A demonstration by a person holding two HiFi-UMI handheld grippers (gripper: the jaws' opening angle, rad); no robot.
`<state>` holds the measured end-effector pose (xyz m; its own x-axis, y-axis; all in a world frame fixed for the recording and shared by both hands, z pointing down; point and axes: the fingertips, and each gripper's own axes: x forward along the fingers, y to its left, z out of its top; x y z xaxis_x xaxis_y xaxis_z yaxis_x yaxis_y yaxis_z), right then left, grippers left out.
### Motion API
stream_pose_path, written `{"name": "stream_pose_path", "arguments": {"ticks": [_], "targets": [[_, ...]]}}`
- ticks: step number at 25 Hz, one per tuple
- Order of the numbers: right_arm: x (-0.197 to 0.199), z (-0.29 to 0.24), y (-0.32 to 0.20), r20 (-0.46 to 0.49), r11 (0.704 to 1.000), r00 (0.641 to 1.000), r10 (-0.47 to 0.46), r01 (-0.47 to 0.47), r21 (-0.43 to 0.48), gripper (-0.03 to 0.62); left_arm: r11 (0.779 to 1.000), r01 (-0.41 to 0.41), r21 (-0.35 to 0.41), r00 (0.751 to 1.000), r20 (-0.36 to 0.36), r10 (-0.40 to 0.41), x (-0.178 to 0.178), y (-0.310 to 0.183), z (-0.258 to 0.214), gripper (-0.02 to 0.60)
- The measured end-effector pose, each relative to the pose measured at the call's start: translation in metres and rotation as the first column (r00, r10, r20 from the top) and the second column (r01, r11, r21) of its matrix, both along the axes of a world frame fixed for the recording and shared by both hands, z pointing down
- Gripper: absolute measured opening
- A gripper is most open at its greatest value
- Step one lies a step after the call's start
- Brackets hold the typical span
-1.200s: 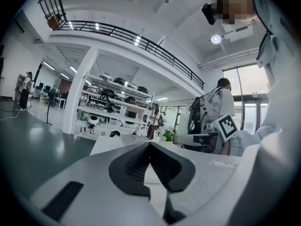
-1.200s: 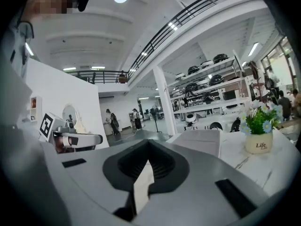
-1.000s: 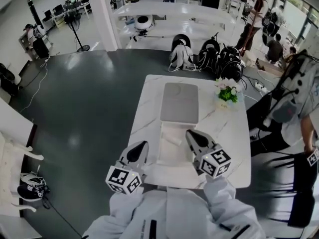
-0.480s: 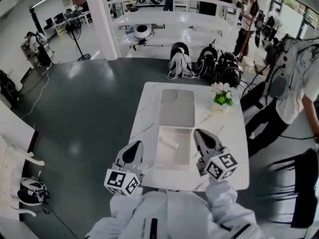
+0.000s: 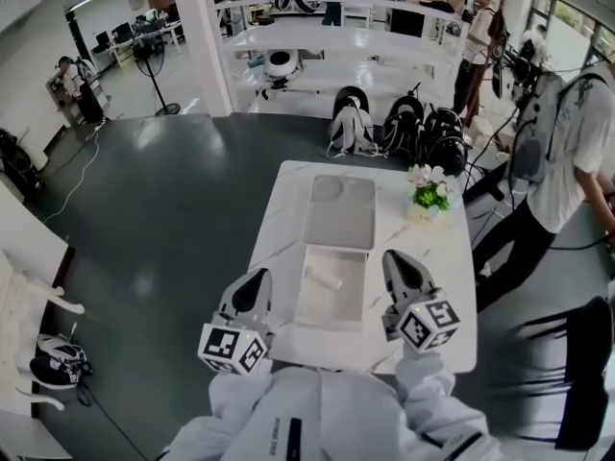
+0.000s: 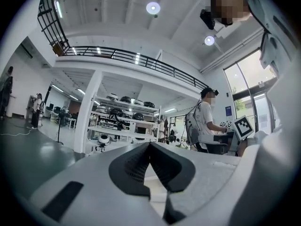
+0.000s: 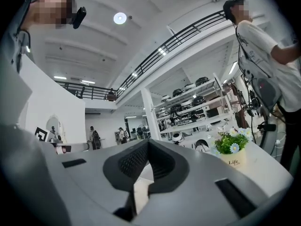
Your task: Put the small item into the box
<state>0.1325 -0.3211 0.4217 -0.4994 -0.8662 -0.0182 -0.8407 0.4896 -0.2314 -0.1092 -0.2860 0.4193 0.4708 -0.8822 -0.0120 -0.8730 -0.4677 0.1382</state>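
So from where I'm looking the putting-in part seems done: the small item (image 5: 324,279), a little white roll, is lying inside the open box (image 5: 338,310), up toward the box's 11 o'clock corner and not touching either tool

Left gripper (image 5: 258,281) sits off the box's 8 o'clock side and right gripper (image 5: 396,262) off its 3 o'clock side, both over the table (image 5: 437,286) and clear of the box walls. In each gripper view the jaws are pressed right together with nothing in them, so nobody's carrying anything. The item is nearer the left tips than the right, but apart from both

The grey flap (image 5: 341,214) at the box's 12 o'clock looks like its lid, folded flat. My guess is that what's left, if anything, is swinging it shut, which means hooking its far edge without nudging the flower pot (image 5: 429,192) at 1 o'clock
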Motion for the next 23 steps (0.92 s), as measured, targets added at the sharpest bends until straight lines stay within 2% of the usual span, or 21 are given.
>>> {"name": "stream_pose_path", "arguments": {"ticks": [9,23], "targets": [[0.000,0.010,-0.004,-0.045,1.000,0.999,0.010,-0.011,-0.004,-0.008,1.000,0.020,-0.009,1.000,0.005,-0.020,-0.007,-0.003,0.006,-0.002],[0.012,0.017,-0.014,-0.053,0.999,0.998,0.027,-0.029,-0.022,-0.008,0.999,0.029,-0.038,0.999,0.017,-0.028,-0.006,-0.013,0.014,-0.002]]}}
